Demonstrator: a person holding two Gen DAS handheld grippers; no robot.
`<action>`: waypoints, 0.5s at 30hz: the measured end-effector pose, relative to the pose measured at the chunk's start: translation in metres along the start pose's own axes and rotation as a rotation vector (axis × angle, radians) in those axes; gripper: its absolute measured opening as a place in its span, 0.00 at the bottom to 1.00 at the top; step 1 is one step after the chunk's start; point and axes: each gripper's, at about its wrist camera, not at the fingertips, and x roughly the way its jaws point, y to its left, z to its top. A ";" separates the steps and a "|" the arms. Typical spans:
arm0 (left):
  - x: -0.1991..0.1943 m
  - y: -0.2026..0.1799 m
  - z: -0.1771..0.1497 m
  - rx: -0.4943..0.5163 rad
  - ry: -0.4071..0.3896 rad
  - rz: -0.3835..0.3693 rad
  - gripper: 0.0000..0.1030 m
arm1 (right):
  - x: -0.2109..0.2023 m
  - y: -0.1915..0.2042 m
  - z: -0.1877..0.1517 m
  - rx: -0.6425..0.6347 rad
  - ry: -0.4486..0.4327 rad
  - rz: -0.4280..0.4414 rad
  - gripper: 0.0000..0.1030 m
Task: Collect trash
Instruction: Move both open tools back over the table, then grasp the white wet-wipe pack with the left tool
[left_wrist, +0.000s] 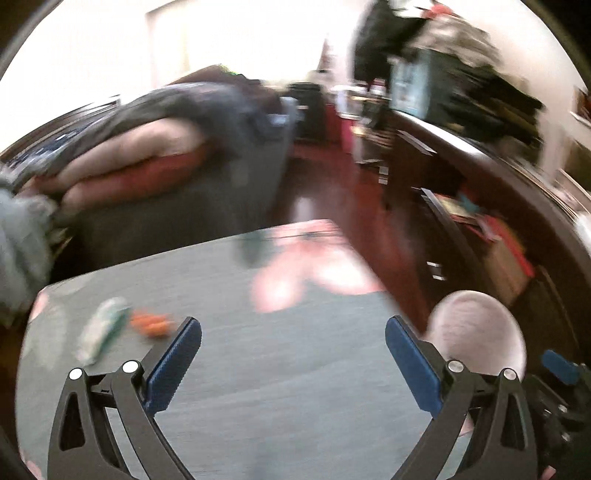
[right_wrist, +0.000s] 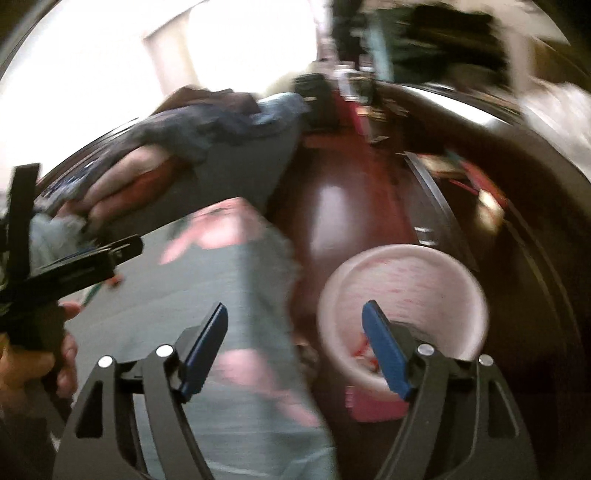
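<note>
1. Trash: two blurred pieces lie on the grey table top (left_wrist: 258, 369) in the left wrist view. One is a long, pale white-and-green wrapper (left_wrist: 101, 328); the other is a small, crumpled orange scrap (left_wrist: 153, 323) just beside it.
2. Left gripper (left_wrist: 293, 332): jaws spread wide, nothing between the blue ribbed pads (left_wrist: 173, 369). Both pieces sit to the left of the left pad, the orange scrap nearest it; contact cannot be judged through the blur.
3. Right gripper (right_wrist: 295, 321): jaws also wide apart and empty. Its left pad is over the table's pale cloth-like surface (right_wrist: 236, 280); its right pad is over the pink bin (right_wrist: 402, 295).
4. Pink bin: round, smooth rim, pale pink inside, with something red at the bottom, too blurred to identify. It stands on the floor beside the table's right edge. In the left view it appears as a pink round shape (left_wrist: 476, 328) behind the right finger.
5. Left gripper seen from the right view: black frame (right_wrist: 70, 266) at the left edge, held in a hand (right_wrist: 44, 358).
6. Table: grey with pink patches toward the far end.
7. Room: glossy dark red-brown floor (left_wrist: 343, 195), a grey sofa (left_wrist: 192, 199) piled with clothes behind the table, dark shelving (left_wrist: 461, 206) at right, bright washed-out window beyond. Both frames carry heavy motion blur.
</note>
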 end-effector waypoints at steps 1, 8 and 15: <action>-0.001 0.018 -0.001 -0.018 0.001 0.015 0.96 | 0.004 0.019 0.001 -0.032 0.011 0.027 0.74; 0.009 0.132 -0.010 -0.114 0.037 0.099 0.96 | 0.024 0.125 0.006 -0.205 0.052 0.118 0.74; 0.054 0.180 -0.016 -0.086 0.121 0.092 0.95 | 0.050 0.190 0.012 -0.305 0.089 0.137 0.74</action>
